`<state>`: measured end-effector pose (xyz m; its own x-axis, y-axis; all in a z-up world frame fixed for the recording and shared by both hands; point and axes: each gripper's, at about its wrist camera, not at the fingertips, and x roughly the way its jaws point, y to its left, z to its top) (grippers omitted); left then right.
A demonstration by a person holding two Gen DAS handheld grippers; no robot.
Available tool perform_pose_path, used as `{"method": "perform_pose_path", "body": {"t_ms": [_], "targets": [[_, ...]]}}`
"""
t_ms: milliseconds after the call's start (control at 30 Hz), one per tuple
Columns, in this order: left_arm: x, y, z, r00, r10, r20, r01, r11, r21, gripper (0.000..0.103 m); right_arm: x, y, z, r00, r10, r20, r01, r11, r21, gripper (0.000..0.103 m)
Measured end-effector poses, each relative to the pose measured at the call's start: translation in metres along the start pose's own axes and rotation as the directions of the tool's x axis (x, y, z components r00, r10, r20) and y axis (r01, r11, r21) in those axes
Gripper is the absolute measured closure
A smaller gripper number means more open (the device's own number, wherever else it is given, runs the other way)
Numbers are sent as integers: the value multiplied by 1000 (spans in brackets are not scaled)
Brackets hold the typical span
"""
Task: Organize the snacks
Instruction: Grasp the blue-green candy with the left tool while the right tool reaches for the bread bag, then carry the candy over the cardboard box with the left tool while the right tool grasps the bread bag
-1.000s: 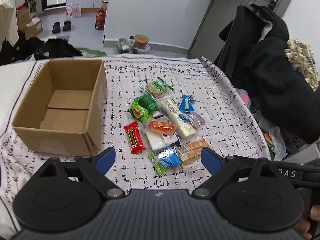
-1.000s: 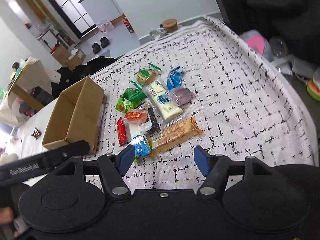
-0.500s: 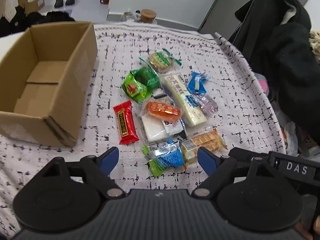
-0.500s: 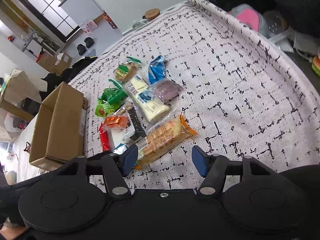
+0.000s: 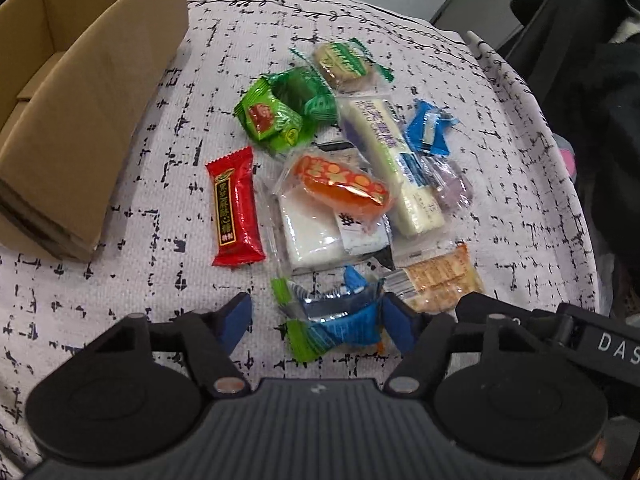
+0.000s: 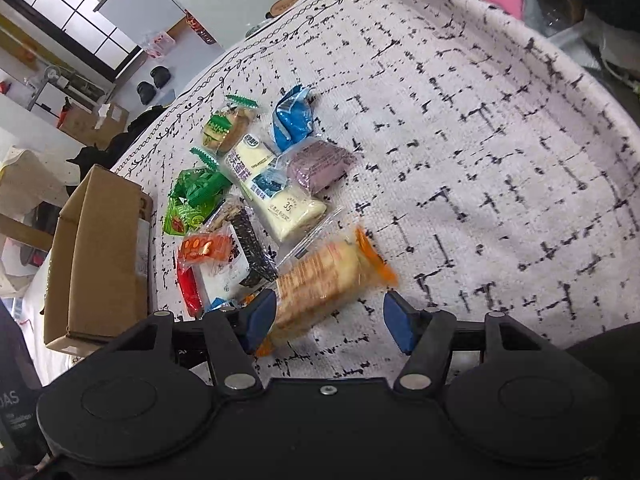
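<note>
A: Clearance?

B: Patterned tabletop cloth lies bare from 12 to 3 o'clock of the snack pile; its edge curves at right. Cardboard box stands at 9 o'clock.

A: Tongs?

B: Left tongs closing, straddling the blue-green wrapped snack; right pad touches. Right tongs apart around the orange-ended cracker pack, blurred, left pad alongside.
</note>
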<state>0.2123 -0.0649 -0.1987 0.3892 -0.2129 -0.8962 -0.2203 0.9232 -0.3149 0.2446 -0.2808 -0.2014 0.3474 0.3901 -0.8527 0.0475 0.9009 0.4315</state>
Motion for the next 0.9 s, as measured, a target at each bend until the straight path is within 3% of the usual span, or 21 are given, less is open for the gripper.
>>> {"method": "perform_pose_path", "body": {"t_ms": [100,200,600,900], "targets": [[-2,2,2,1000,-3,4,3,1000,-2,59,8,4,-1,1000,9,-4,-9,1000,4,43],[-5,4,1,1000,-12,13,12,1000,-11,62,15,7,-2,1000,8,-11,-8,1000,13,43],[-23,23,6,997,2,76,3,998,-63,64,31,14,1,999,-39,18,37,996,79,37],[-36,35,6,993,2,116,9,996,-94,64,43,38,-4,984,-172,46,171,985,22,34]]}}
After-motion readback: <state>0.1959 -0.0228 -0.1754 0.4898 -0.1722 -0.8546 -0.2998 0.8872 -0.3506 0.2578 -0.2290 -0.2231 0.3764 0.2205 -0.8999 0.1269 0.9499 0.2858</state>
